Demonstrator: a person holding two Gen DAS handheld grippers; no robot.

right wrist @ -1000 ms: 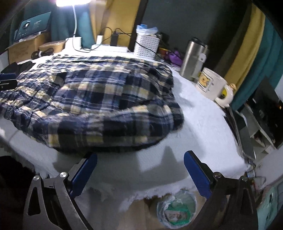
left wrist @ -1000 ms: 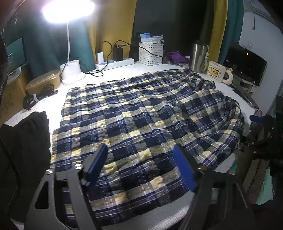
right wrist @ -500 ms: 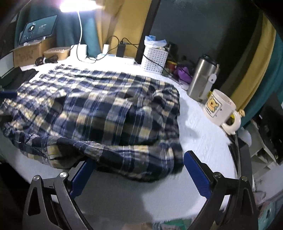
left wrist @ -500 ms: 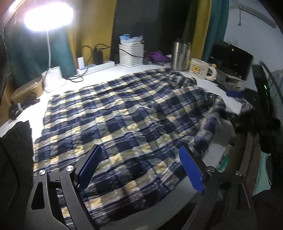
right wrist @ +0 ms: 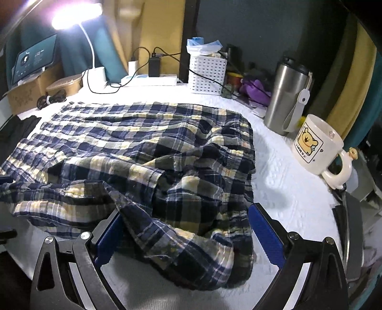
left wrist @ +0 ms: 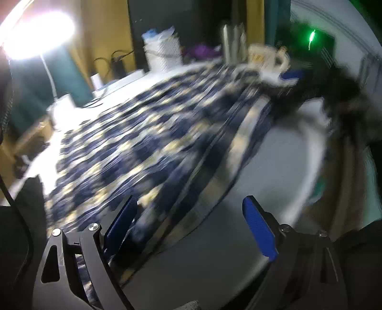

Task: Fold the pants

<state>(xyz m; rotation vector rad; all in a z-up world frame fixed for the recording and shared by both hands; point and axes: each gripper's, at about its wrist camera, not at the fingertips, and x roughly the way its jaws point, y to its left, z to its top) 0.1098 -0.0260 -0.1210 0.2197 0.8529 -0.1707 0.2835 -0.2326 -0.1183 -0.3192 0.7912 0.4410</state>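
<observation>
Right claw (right wrist: 183,235): jaws wide apart, blue pads on either side of a rumpled end of the plaid pants (right wrist: 143,152); the cloth lies between the pads and covers the tip of one, but nothing is pinched. Left claw (left wrist: 191,229): jaws likewise wide, low over the near hem of the pants (left wrist: 148,143), holding nothing. The left wrist view is heavily smeared, so fine detail there cannot be read.

Pants: navy, yellow and white check, spread over most of the white-covered desk (right wrist: 281,190). The far portion lies fairly flat; the near portion in the right wrist view is bunched into folds and ridges, with one fold heaped toward the desk's front edge.

Along the back of the desk, well apart from the cloth: a lit lamp (right wrist: 76,14), a white power strip (right wrist: 152,80) with plugs and cables, and a white slotted basket (right wrist: 206,71). To the right stand a steel tumbler (right wrist: 286,95) and, just beside it, a cream mug (right wrist: 317,143) printed with a bear; both are clear of the pants. A tablet screen (right wrist: 33,59) rests on a cardboard box (right wrist: 31,93) at far left, near a coiled black cable (right wrist: 51,99).
</observation>
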